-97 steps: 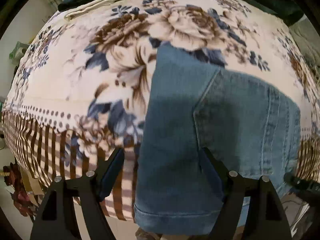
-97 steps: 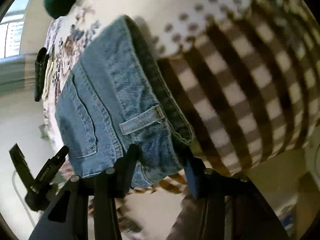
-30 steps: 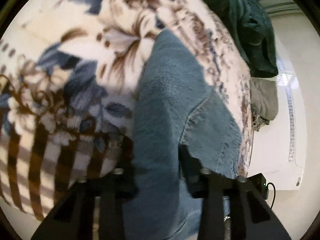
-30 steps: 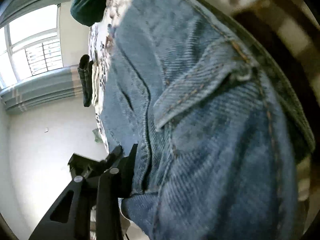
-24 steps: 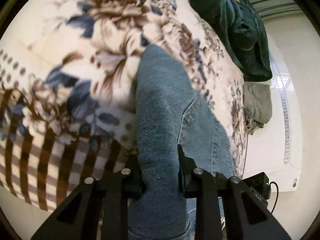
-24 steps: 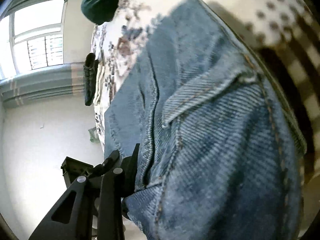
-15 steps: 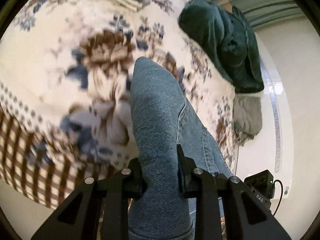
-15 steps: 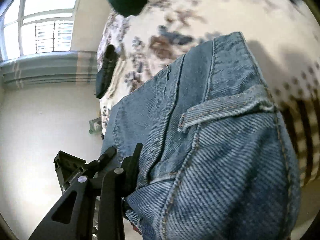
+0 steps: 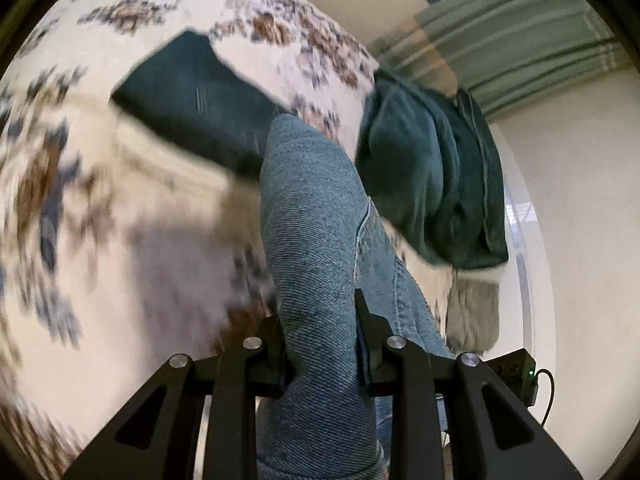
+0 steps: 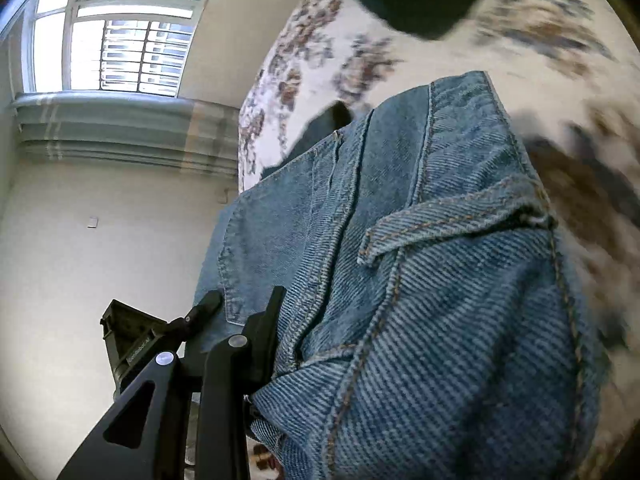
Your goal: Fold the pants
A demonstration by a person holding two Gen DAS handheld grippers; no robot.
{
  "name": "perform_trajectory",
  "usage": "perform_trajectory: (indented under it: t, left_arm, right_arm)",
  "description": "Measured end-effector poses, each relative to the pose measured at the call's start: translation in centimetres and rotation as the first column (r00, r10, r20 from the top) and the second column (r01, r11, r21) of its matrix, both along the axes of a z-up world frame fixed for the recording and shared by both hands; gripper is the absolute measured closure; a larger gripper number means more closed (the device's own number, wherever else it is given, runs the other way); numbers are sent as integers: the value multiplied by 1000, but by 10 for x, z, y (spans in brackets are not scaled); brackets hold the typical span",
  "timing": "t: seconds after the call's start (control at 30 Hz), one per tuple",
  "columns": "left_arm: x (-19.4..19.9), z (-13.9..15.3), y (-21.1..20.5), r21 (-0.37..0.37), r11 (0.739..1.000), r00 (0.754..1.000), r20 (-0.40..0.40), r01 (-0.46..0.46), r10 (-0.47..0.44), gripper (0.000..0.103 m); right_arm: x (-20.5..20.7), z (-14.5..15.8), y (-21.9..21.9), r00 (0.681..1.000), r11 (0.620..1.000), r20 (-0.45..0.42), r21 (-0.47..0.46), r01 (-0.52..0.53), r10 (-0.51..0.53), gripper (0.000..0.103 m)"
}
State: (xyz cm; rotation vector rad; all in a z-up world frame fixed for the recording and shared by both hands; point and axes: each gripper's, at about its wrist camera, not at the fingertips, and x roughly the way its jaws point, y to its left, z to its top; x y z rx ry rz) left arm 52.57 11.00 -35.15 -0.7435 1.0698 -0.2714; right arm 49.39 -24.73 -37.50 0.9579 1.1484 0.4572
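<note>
Pants (image 9: 316, 216) pinched in left gripper (image 9: 320, 336) and right gripper (image 10: 304, 344), lifted above floral blanket (image 9: 120, 200), dark green garment (image 9: 432, 176) close alongside.

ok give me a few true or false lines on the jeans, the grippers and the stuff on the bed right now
1. The left gripper is shut on the jeans. True.
2. The jeans are black. False: they are blue denim.
3. A dark green garment lies on the floral blanket beyond the jeans. True.
4. The right gripper is open and clear of the cloth. False: denim bunches against its visible finger, the other finger being hidden behind the fabric.
5. A window shows in the right wrist view. True.
6. The blanket is plain white. False: it has brown and blue flowers.
</note>
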Motion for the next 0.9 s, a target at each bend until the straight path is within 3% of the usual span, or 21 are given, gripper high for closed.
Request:
perform_trajectory:
  t: [0.27, 0.43, 0.53, 0.63, 0.73, 0.9]
  left_arm:
    - [163, -23, 117, 30, 999, 996, 82, -27, 24, 81]
    - [221, -76, 165, 70, 997, 998, 56, -22, 18, 81]
    - [230, -121, 179, 93, 996, 1000, -26, -6, 9, 81]
    - [224, -137, 191, 94, 996, 999, -38, -6, 10, 80]
    - [212, -139, 193, 64, 998, 998, -54, -20, 23, 79]
    - [203, -128, 192, 107, 994, 996, -75, -37, 45, 73]
  right_arm:
    - [188, -16, 137, 996, 999, 84, -18, -33, 35, 69]
    - [264, -66, 189, 998, 998, 42, -33, -48, 49, 69]
    - [274, -94, 196, 998, 997, -27, -52, -61, 60, 67]
    - [276, -106, 194, 993, 993, -81, -73, -94, 88, 58]
    - [275, -103, 176, 993, 992, -107, -108, -66, 54, 47]
    - [273, -100, 155, 991, 986, -136, -163, -36, 14, 47]
